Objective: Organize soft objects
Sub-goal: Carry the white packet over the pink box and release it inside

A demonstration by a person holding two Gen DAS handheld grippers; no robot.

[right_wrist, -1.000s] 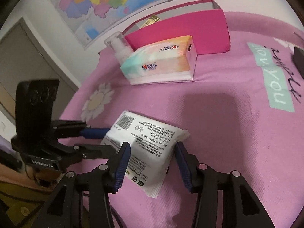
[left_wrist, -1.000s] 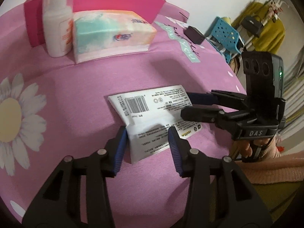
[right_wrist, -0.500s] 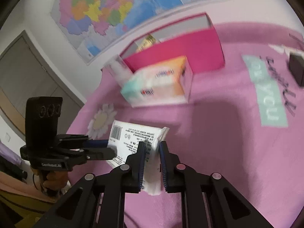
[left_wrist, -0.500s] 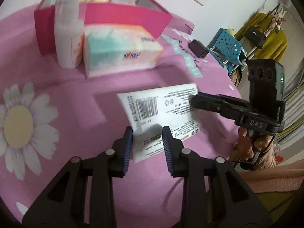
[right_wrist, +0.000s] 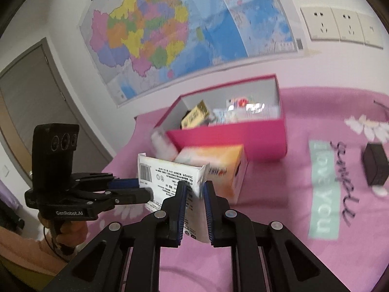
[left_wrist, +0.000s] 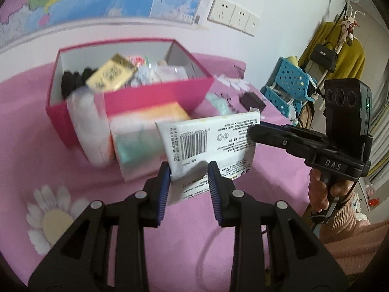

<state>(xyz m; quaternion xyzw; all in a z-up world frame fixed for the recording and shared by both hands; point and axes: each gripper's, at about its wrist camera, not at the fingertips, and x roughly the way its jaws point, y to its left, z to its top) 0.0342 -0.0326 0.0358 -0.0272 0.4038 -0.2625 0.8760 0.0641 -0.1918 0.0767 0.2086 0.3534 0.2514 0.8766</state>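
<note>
Hanging above the pink cloth (left_wrist: 36, 126), the white tissue pack (left_wrist: 209, 141) was in front of the pink box (left_wrist: 150, 97). Left gripper (left_wrist: 188, 182) & right gripper (right_wrist: 194, 194) both clenched on the pack's edges.

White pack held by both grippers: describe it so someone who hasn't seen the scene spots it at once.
Start at the pink box on the pink cloth; in front of it stand a white bottle and a pastel tissue pack. The white pack hangs in front of those, pinched by the left gripper and right gripper. Only it is flat, barcoded and covered in small black print.
</note>
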